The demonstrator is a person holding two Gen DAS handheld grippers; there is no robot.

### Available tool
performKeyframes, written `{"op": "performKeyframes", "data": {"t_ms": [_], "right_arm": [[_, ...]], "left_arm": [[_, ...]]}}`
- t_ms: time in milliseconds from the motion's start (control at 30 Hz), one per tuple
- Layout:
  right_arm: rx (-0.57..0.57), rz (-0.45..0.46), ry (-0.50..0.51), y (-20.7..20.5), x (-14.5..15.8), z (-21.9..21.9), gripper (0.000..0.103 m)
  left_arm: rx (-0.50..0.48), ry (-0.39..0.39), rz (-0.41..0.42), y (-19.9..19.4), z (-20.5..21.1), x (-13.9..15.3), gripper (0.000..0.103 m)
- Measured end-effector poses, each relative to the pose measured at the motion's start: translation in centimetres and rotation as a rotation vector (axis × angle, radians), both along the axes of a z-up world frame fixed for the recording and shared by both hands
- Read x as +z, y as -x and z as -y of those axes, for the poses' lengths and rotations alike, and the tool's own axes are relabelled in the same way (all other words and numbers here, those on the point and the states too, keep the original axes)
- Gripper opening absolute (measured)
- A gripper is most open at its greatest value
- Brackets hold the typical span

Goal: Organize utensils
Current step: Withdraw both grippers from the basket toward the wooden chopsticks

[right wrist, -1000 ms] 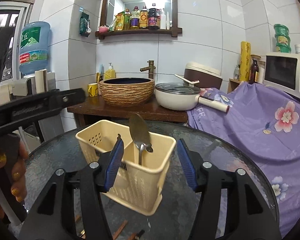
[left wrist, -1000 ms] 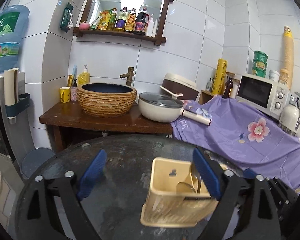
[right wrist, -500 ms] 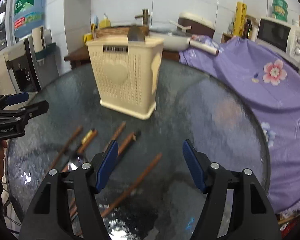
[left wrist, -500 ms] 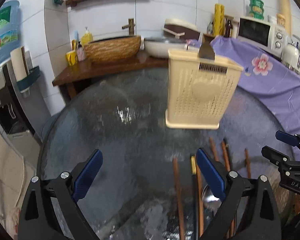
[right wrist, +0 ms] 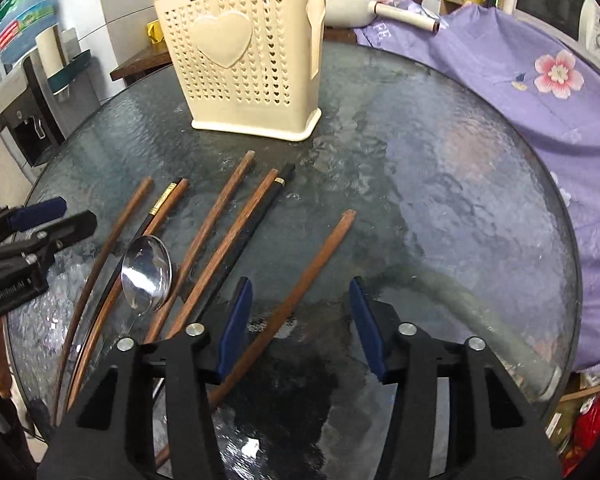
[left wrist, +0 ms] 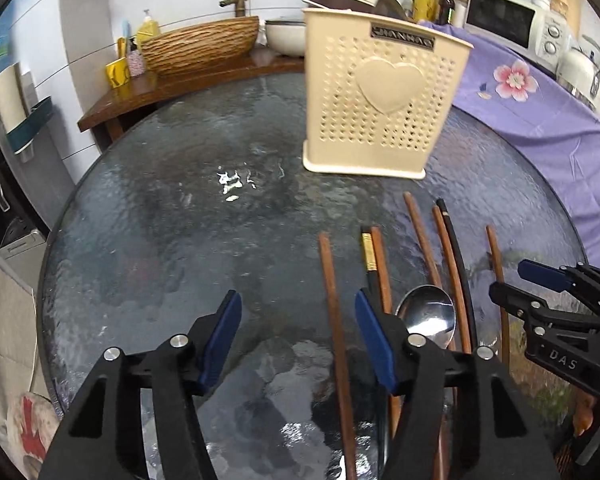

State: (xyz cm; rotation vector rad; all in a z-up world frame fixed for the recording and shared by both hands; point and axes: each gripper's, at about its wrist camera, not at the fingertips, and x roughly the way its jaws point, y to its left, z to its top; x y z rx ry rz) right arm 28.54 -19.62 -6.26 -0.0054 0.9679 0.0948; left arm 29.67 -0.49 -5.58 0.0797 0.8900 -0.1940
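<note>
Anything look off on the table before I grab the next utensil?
Nothing damaged or spilled. The chopsticks lie loose and fanned, mixed brown and black, with the metal spoon resting across them. The cream utensil holder stands upright.

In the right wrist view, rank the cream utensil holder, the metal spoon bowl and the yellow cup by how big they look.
Largest to smallest as they appear:
1. cream utensil holder
2. metal spoon bowl
3. yellow cup, mostly hidden behind the holder and far back, so its true size is unsure.

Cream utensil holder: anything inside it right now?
A dark utensil tip pokes above the cream holder's rim. The walls hide the rest; I cannot tell what else is inside.
</note>
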Motion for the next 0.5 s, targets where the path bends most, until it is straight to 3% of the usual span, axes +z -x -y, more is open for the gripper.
{"op": "performKeyframes", "data": {"t_ms": [167,500], "right_arm": [[-0.02,-0.025,-0.009,-1.1,-0.4,0.2,0.038],[-0.01,-0.024,0.013,-3.1,-0.1,-0.6,0.03]], "left_arm": [[-0.019,-0.021,-0.025,-0.5,1.1,-0.6,0.052],[-0.014,-0.038,-0.055,-1.6,1.7,-1.6,0.046]]}}
